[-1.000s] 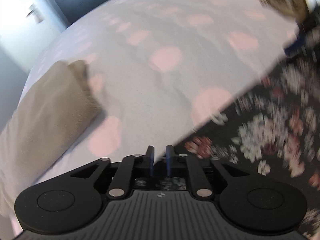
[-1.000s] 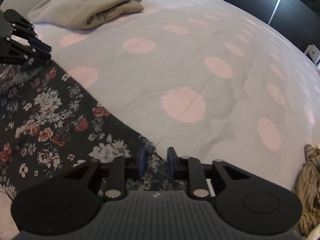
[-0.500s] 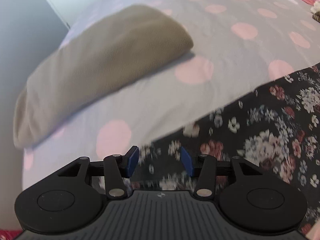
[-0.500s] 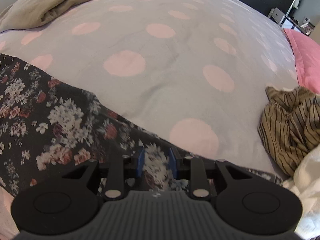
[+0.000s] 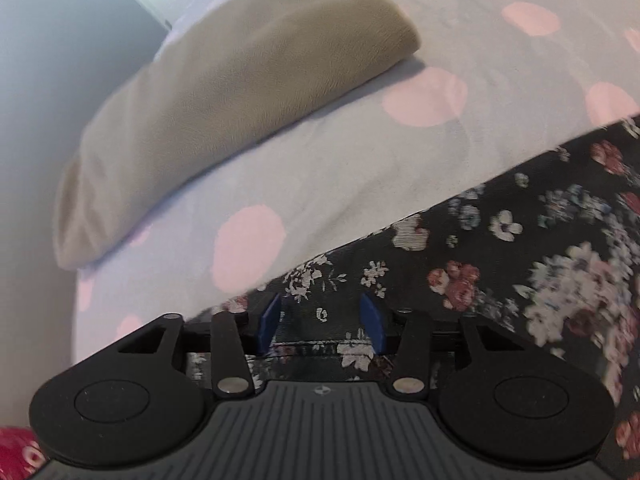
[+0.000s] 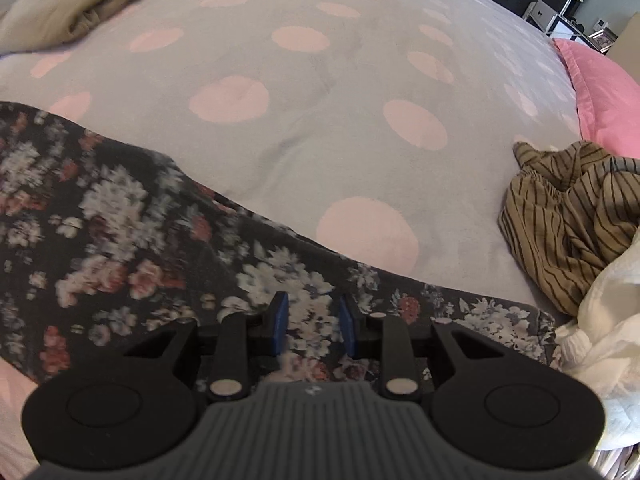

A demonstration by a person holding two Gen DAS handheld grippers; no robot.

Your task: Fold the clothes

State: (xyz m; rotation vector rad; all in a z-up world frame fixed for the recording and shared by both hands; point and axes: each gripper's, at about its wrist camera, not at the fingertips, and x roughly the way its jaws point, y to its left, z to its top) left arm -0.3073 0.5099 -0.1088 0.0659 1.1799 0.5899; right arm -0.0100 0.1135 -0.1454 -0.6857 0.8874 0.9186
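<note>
Four garments lie on the polka-dot bed [image 6: 320, 152]: one dark floral garment [image 6: 120, 240] along the near edge, one folded beige garment [image 5: 224, 96] beyond it, one striped brown garment [image 6: 568, 216] and one white garment [image 6: 600, 344] beside the pink pillow [image 6: 600, 92]. Both jaws now stand apart over the floral cloth — the left hand-held gripper [image 5: 320, 320] and right hand-held gripper [image 6: 312, 320] clamped it a second ago.

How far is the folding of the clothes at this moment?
Done: a beige garment lies folded at the far end of the bed. In hand: the floral garment is spread flat, and the left gripper and right gripper sit open over its edge. Left: a striped garment and white cloth remain crumpled.
</note>
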